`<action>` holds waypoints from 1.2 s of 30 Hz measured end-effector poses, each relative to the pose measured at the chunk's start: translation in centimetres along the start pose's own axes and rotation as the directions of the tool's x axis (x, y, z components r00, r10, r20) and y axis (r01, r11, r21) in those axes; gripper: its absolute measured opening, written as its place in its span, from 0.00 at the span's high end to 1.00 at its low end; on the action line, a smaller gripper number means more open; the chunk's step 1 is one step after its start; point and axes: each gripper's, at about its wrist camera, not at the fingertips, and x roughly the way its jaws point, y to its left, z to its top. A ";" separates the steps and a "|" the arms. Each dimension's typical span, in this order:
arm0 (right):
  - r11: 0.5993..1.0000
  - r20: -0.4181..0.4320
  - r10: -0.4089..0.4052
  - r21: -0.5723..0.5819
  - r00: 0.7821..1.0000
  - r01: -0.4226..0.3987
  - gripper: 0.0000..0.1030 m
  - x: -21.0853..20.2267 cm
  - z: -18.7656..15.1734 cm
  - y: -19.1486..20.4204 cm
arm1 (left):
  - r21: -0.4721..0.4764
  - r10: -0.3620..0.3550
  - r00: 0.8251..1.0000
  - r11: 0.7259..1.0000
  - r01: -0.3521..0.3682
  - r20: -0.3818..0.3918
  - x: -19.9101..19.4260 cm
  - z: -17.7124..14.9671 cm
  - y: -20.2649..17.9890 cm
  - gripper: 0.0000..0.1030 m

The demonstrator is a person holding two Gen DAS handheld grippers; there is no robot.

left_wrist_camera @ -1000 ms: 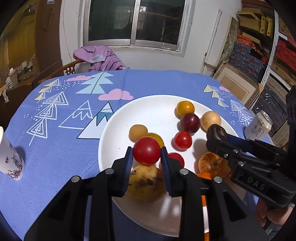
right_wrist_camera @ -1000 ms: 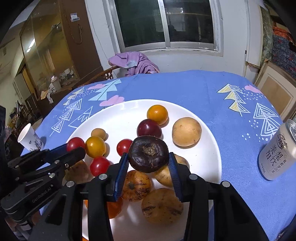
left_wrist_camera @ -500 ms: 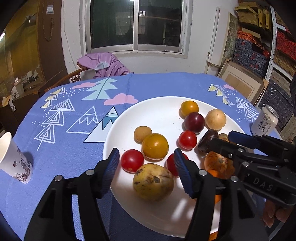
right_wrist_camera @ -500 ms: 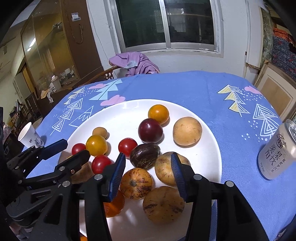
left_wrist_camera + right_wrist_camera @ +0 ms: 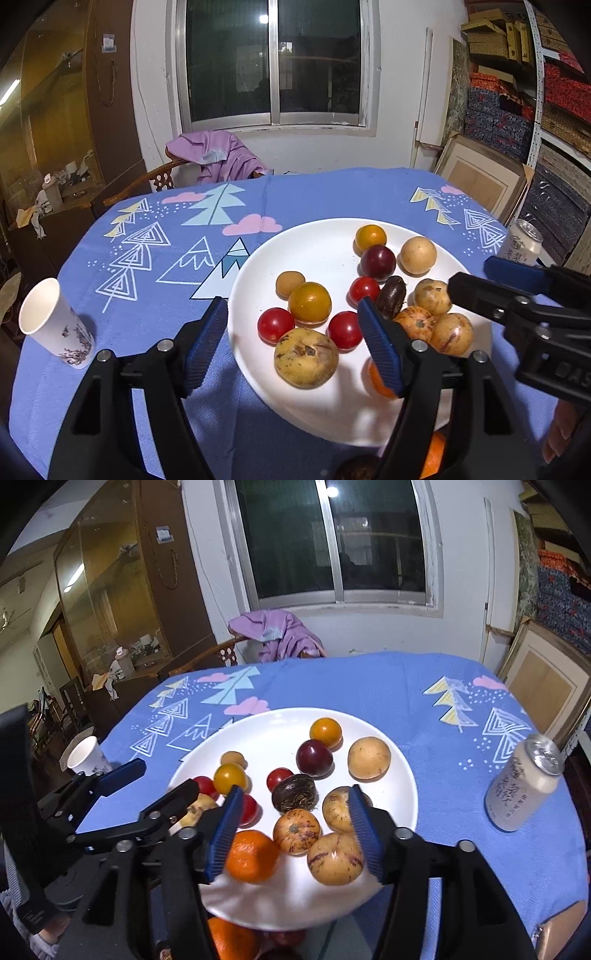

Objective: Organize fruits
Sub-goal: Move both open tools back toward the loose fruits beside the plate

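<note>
On the white plate point(image 5: 402, 794) near the table's front edge you have most of the fruits point(image 5: 295, 794) gathered. Your left gripper point(image 5: 291, 343) and right gripper point(image 5: 291, 830) are both opening, empty; an orange point(image 5: 229, 941) below the rim seems left.

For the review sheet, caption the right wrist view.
Right hand-held gripper opening, empty, above white plate of mixed fruit.

White plate point(image 5: 325, 240); blue tablecloth point(image 5: 177, 229), tree and mountain print; orange mandarin point(image 5: 251, 856); red tomato point(image 5: 275, 325).
</note>
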 end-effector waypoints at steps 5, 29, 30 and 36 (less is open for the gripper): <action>0.999 0.045 0.032 -0.001 0.998 -0.032 0.39 -4.1 -1.2 0.2 | 0.000 0.003 1.000 1.000 -0.003 0.022 -2.9 -0.8 -0.1 0.22; 0.888 0.004 0.114 0.448 0.994 -0.103 0.12 -7.3 -9.4 -8.8 | 0.094 -0.073 0.993 0.992 0.081 -0.089 -9.6 -13.0 -1.5 0.04; 0.894 0.003 0.112 0.437 0.994 -0.102 0.12 -7.3 -9.4 -8.5 | 0.109 -0.072 0.992 0.991 0.083 -0.102 -9.2 -13.1 -1.9 0.05; 0.913 -0.012 0.102 0.397 0.995 -0.089 0.12 -7.2 -9.3 -7.6 | 0.128 -0.051 0.982 0.989 0.075 -0.182 -7.4 -13.5 -2.4 0.05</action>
